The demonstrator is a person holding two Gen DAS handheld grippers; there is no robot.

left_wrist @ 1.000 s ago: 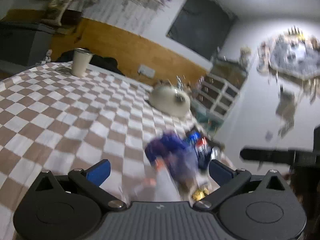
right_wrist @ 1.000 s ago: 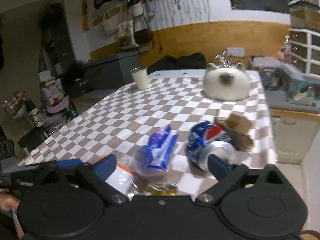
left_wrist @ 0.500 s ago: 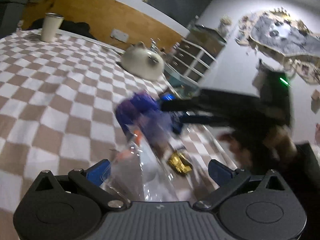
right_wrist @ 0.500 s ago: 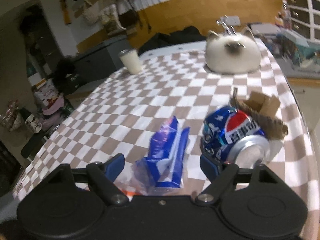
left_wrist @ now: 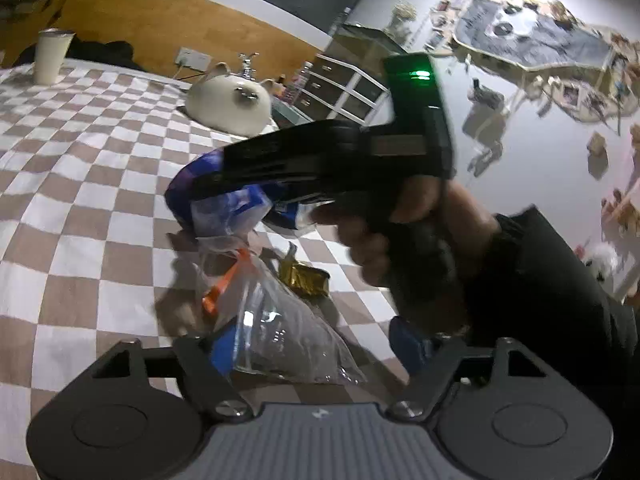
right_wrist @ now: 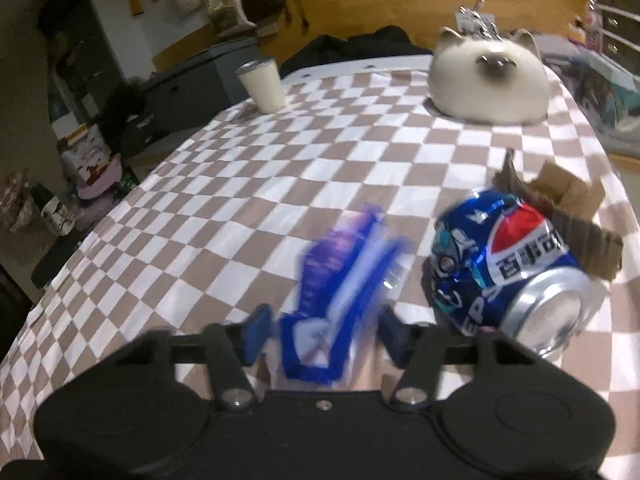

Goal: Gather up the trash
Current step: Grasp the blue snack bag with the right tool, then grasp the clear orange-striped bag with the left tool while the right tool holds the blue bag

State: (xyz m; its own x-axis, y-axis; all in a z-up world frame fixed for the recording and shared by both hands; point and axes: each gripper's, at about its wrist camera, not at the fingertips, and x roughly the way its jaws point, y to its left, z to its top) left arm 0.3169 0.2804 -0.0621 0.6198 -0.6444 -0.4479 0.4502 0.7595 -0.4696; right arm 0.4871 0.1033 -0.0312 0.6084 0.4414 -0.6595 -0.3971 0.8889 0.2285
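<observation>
Blue wrapper (right_wrist: 340,292) btwn closing right claw (right_wrist: 324,334) pads, untouched.

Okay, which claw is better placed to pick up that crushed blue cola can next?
Probably the right claw: the crushed can lies just beside it. But its jaws are closing around the blue wrapper. The left claw is closing around the clear bag.

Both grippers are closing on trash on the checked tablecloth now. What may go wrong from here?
1. The right gripper is closing around the blue wrapper, which is thin and crumpled; it may slip out.
2. The crushed cola can lies just beside that gripper; a nudge may roll it toward the table edge.
3. The left gripper is closing with the clear plastic bag between its fingers; it may catch only a loose fold, and the right hand is crowded close.
</observation>
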